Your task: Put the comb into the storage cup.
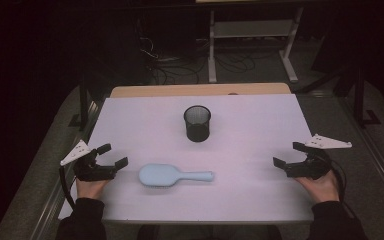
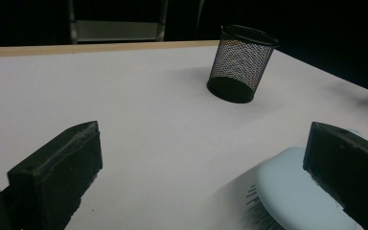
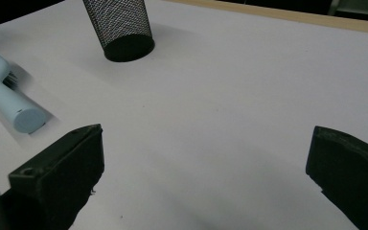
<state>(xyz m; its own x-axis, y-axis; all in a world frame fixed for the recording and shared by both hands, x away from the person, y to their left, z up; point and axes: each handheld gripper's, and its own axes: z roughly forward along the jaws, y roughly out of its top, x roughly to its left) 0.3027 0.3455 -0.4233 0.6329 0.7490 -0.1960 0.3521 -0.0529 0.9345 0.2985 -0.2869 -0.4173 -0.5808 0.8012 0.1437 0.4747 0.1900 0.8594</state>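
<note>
A light blue brush point(image 1: 175, 175) lies flat on the table point(image 1: 260, 130), bristles down, near the front edge and left of the middle; its head points toward the left edge and its handle toward the right edge. A black mesh cup point(image 1: 197, 123) stands upright near the table's middle, well behind the brush and apart from it.

The left gripper point(image 1: 114, 156) sits at the front left corner, held in the person's left hand point(image 1: 91, 187); its jaws stand wide apart with nothing between them, aimed toward the brush head, which lies just beside the nearer jaw without touching it. In the left gripper view the brush head point(image 2: 292, 191) shows low at the right, partly behind the right jaw, and the cup point(image 2: 242, 63) stands farther off toward the back edge.

The right gripper point(image 1: 287, 154) rests near the right edge toward the front, held in the right hand point(image 1: 322, 187); its jaws are likewise spread wide and hold nothing, with bare table between them. In the right gripper view the brush handle's round end point(image 3: 28, 120) lies at the left, well apart from the jaws; the cup point(image 3: 120, 26) stands at the top left.
</note>
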